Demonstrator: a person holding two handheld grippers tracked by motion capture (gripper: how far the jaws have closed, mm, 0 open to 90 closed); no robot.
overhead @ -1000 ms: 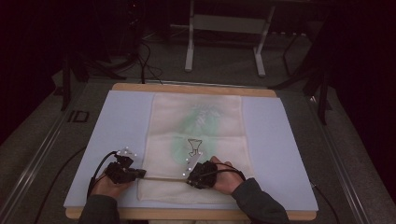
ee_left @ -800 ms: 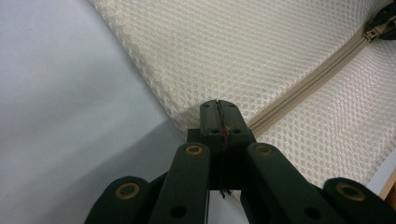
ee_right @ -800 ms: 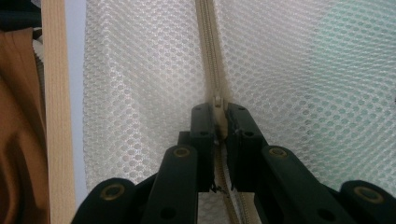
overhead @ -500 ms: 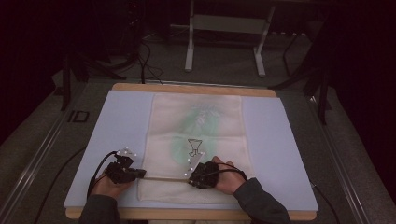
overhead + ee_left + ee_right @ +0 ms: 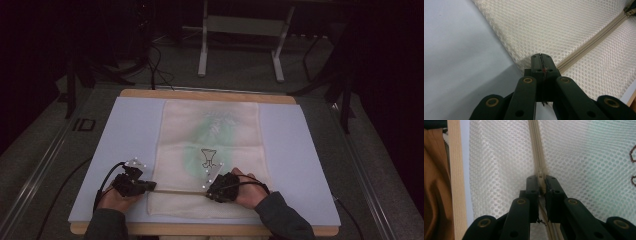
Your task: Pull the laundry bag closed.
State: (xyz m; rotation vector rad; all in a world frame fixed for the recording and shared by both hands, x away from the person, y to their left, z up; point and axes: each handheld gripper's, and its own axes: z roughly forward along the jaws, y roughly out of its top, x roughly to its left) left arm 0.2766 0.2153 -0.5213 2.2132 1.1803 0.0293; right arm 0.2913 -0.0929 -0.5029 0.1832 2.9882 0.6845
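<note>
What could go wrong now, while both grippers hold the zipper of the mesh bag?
1. The right gripper pinches only the small zipper pull; it may slip out under a pull.
2. The left gripper clamps just the edge of the mesh laundry bag at the zipper end; the thin mesh may stretch or slip free.
3. The bag lies loose on the mat, so it may slide and bunch.

The high view looks forward and down over the whole table [image 5: 310,150] from the person's side. Each gripper view sits very close, looking along its jaws; both share the mesh bag's [image 5: 210,135] zipper [image 5: 589,46].
</note>
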